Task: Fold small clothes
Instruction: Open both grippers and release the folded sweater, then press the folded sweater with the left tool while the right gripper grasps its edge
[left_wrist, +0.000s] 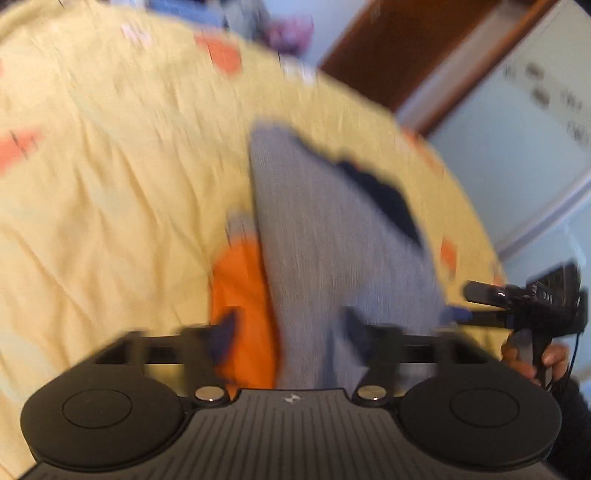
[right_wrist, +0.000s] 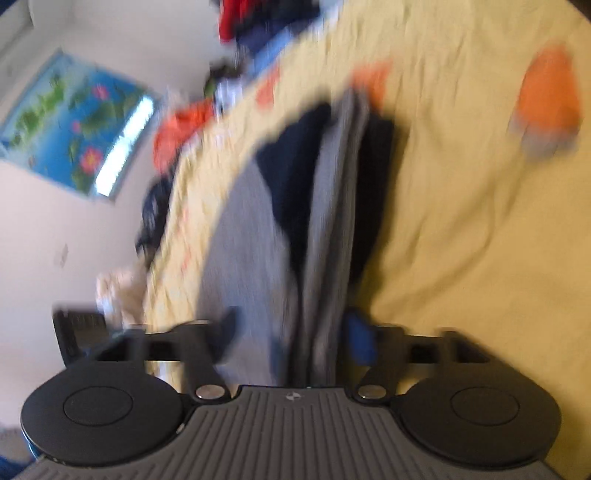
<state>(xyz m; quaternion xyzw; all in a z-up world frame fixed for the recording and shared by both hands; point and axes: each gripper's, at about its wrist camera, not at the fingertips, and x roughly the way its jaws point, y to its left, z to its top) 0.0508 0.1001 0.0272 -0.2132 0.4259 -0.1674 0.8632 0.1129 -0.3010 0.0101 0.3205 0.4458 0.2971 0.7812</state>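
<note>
Both views are blurred. The left gripper (left_wrist: 290, 328) pinches one end of a grey garment (left_wrist: 332, 229) with orange and dark blue parts, and the right gripper (right_wrist: 291, 332) pinches the other end. The garment hangs stretched between them over a yellow bedsheet (left_wrist: 110, 184). More clothes (right_wrist: 266, 26) lie at the bed's far edge.

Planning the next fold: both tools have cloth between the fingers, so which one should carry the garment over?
Probably the left tool: beyond the grey garment lies open yellow bedsheet. The right tool sits nearer the bed edge. Blur limits certainty.
</note>
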